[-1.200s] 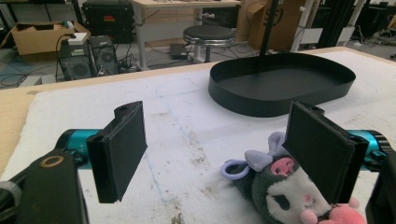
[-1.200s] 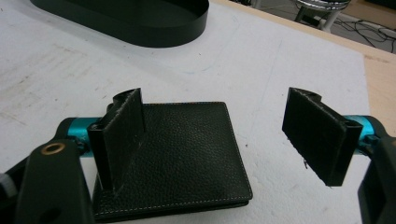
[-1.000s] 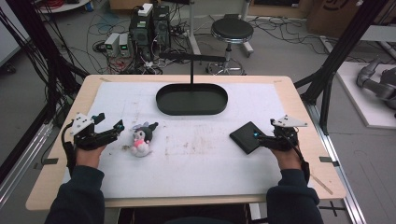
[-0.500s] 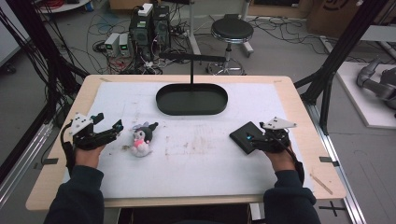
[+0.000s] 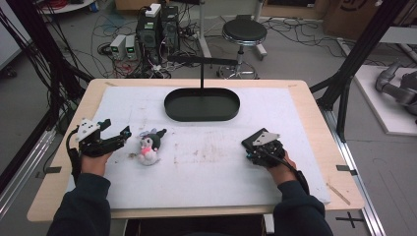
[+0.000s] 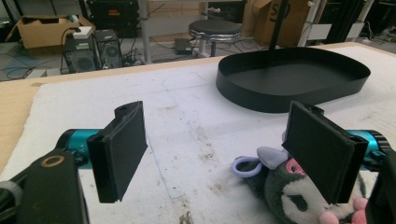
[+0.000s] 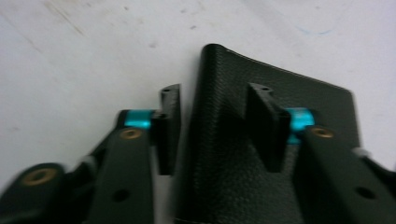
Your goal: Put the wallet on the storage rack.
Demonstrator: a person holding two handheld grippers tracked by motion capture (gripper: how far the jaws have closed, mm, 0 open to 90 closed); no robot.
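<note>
cables, computer boxes and a round stool (image 5: 244, 31) crowd the floor beyond the bench (image 5: 314, 105), whose top is covered by a white mat (image 5: 206, 167) with a black oval tray (image 5: 202, 104) at its far middle. near the mat's right side lies a flat black wallet (image 7: 261, 140), and the right gripper (image 5: 256, 150) is on it: in the right gripper view one jaw sits just off the wallet's left edge and the other is pressed on its textured top, so the jaws straddle that edge, partly closed but not yet clenched on the leather. the wallet's long axis runs roughly along the gripper's own line, away from the hand. on the left, the left gripper (image 5: 120, 136) rests with its jaws spread wide, and a small plush toy (image 5: 149, 146) lies just to the right of them, close beside the right-hand jaw in the left gripper view. the right hand is plainly the one for the wallet; the tray lies well ahead and to its left.
</note>
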